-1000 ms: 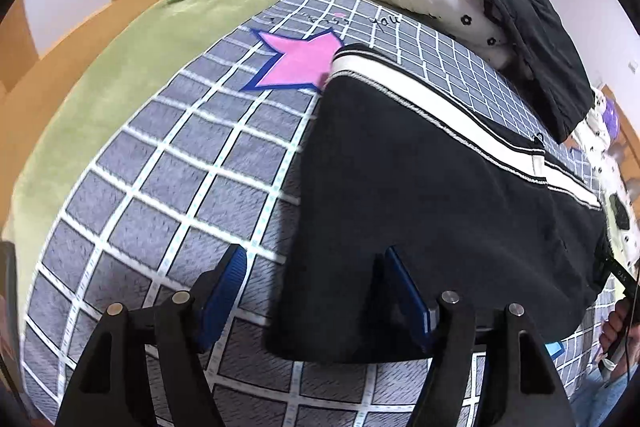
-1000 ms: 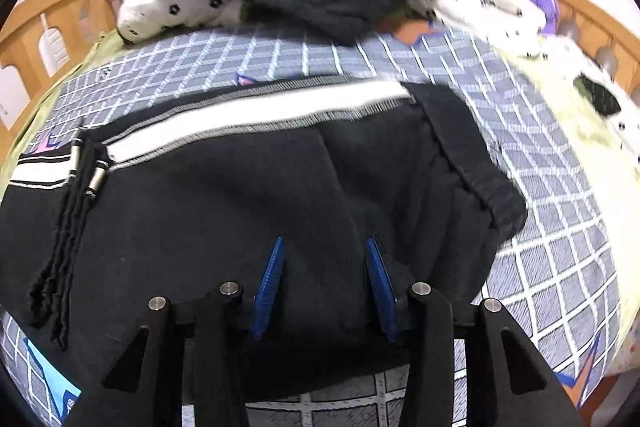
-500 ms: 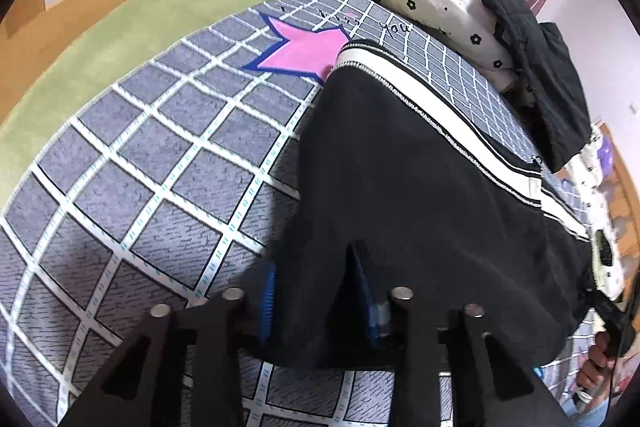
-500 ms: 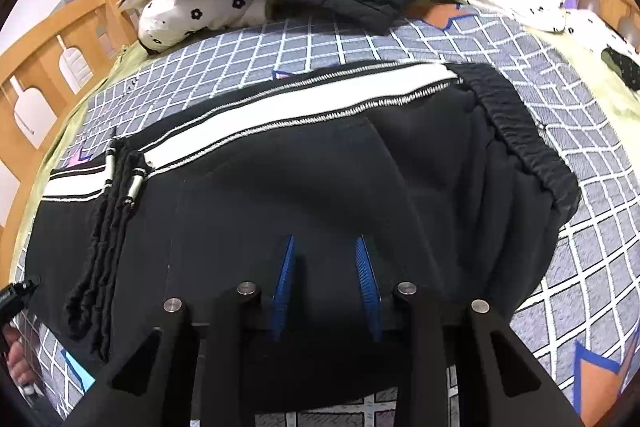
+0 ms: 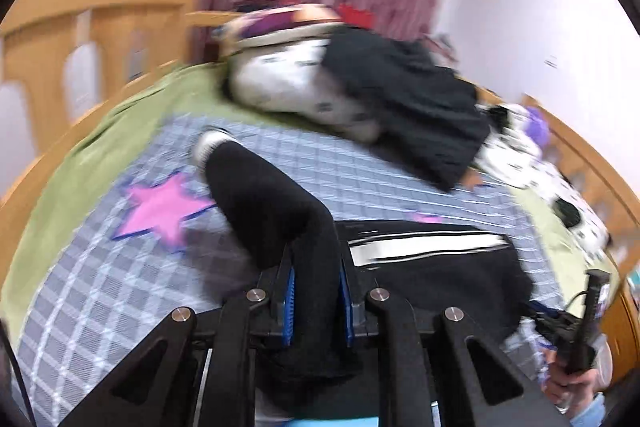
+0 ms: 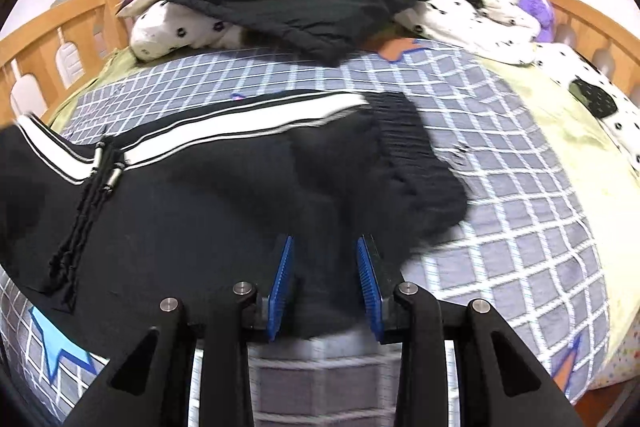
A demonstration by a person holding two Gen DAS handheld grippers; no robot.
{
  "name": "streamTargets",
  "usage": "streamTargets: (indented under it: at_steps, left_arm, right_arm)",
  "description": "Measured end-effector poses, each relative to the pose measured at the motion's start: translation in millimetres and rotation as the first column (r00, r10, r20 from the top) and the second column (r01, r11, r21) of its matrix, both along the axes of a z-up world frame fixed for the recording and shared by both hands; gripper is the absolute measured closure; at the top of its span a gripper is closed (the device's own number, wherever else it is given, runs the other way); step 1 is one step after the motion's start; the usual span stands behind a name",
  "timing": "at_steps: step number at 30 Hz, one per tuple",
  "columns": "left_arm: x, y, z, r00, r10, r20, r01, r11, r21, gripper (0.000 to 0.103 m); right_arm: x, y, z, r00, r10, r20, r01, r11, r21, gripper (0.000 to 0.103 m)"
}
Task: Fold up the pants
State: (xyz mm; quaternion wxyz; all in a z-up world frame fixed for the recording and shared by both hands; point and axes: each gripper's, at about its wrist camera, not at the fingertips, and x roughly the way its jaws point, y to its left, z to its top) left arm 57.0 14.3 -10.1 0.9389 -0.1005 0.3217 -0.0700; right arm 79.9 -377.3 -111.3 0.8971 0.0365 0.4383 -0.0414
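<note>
The bed (image 6: 500,155), spread with a grey checked blanket, carries the black pants (image 6: 208,203), which a second ago lay flat across its near half. Now their left end is off the blanket: in the left wrist view the leg end (image 5: 264,203) stands up as a draped ridge, rising from the left gripper (image 5: 316,301) and arching away toward the far left, its white cuff hanging above the pink star (image 5: 160,207). The right part of the pants, with the white side stripe (image 6: 240,129) and the waistband (image 6: 412,151), lies on the blanket nearer the right.

The left gripper's fingers have just been closing, from wide open around the near hem to nearly shut, and the blue pads now pinch a thick fold of black cloth between them. The right gripper (image 6: 326,281) has its fingers partly closed on a bunched ridge of cloth at the near edge below the waistband; the pads appear to press on it.

So the grasp is made and the fold has started. The lifted end probably has to be carried over toward the waistband and laid down with its edges matched. Blur in the left view hides finer detail.

The drawstring (image 6: 86,203) lies loose on the cloth at the left and might get trapped in the fold.
</note>
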Motion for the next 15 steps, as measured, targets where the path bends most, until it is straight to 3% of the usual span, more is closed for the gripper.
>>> streamTargets:
  at_steps: [3,6,9,12,15]
  left_arm:
    - [11,-65,4,0.995,-0.098,0.009,0.098,0.995,-0.001,0.087]
    - [28,-131,-11,0.981,-0.193,-0.018,0.193,0.981,-0.028,0.087]
    - [35,-184,-40,0.957,-0.284,-0.050,0.279,0.956,-0.086,0.087]
    - [41,-225,-82,0.921,-0.365,-0.136,0.343,0.926,-0.157,0.087]
    - [36,-244,-113,0.907,-0.369,-0.205,0.353,0.929,-0.111,0.086]
  right_arm:
    - [-14,-30,5,0.998,-0.059,0.017,0.059,0.998,0.015,0.070]
    - [-31,-63,14,0.990,-0.134,0.047,0.132,0.990,0.053,0.070]
    - [-41,-90,17,0.977,-0.203,0.058,0.197,0.976,0.098,0.069]
    - [-46,-108,14,0.968,-0.248,0.044,0.240,0.961,0.139,0.069]
    - [-43,-107,14,0.971,-0.236,0.035,0.229,0.962,0.146,0.069]
